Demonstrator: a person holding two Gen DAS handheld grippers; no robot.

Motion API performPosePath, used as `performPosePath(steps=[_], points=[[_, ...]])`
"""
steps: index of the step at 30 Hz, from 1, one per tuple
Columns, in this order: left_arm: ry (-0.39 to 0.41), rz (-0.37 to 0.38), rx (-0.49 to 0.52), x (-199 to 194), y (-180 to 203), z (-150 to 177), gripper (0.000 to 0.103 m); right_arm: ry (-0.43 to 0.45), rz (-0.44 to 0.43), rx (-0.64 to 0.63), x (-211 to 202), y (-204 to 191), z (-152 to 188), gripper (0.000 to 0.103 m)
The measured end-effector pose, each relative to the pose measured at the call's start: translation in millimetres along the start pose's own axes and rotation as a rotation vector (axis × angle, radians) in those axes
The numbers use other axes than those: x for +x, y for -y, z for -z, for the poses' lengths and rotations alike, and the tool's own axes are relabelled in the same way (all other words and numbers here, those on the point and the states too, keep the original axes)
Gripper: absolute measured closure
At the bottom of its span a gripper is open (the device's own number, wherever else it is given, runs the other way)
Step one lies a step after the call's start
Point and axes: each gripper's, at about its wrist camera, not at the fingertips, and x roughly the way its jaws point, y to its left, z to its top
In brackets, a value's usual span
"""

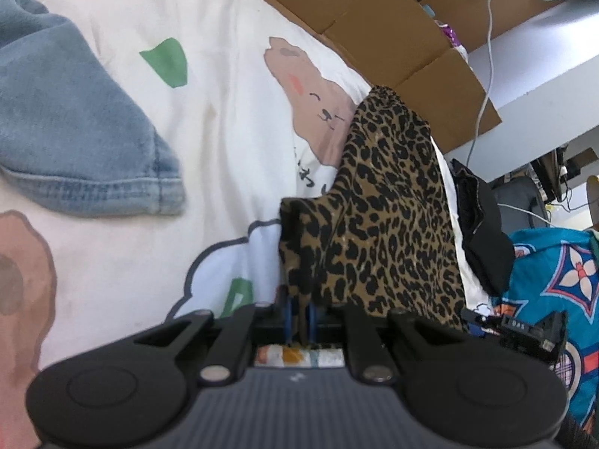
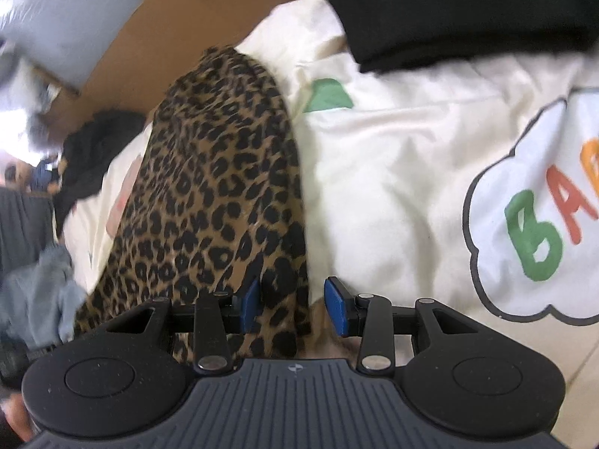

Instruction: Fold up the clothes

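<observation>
A leopard-print garment stretches from the bed's right edge toward me, lifted at its near end. My left gripper is shut on a corner of it, the cloth bunched between the blue pads. In the right wrist view the same leopard-print garment runs up the left of the bed. My right gripper stands open around its near edge. The left blue pad touches the cloth and the right pad stands apart from it.
A white bedsheet with cartoon prints covers the bed. Blue jeans lie at the left. Black clothes and a patterned blue cloth lie at the right edge. Cardboard boxes stand behind. A black garment lies at the sheet's far side.
</observation>
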Motion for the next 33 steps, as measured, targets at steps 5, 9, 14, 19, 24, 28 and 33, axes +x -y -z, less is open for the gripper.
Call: performPosePath(steps=[5, 9, 14, 19, 24, 28, 33], points=[[-0.003, -0.004, -0.004, 2, 0, 0, 0.094, -0.012, -0.061, 0.096, 12, 14, -10, 0.060], [-0.005, -0.005, -0.002, 2, -1, -1, 0.094, -0.026, -0.107, 0.124, 23, 18, -15, 0.062], [-0.012, -0.004, -0.004, 4, -3, -1, 0.094, -0.039, -0.127, 0.188, 31, 27, -20, 0.079], [-0.017, -0.004, -0.011, 6, -5, -1, 0.094, -0.044, -0.139, 0.182, 35, 24, -26, 0.076], [-0.014, 0.002, -0.014, 6, -7, -2, 0.094, -0.061, -0.156, 0.186, 44, 19, -29, 0.074], [-0.012, 0.001, -0.018, 6, -7, -1, 0.094, -0.088, -0.180, 0.194, 47, 18, -27, 0.075], [0.008, -0.013, -0.041, 3, 1, 13, 0.094, -0.130, -0.226, 0.188, 39, 25, -13, 0.075]])
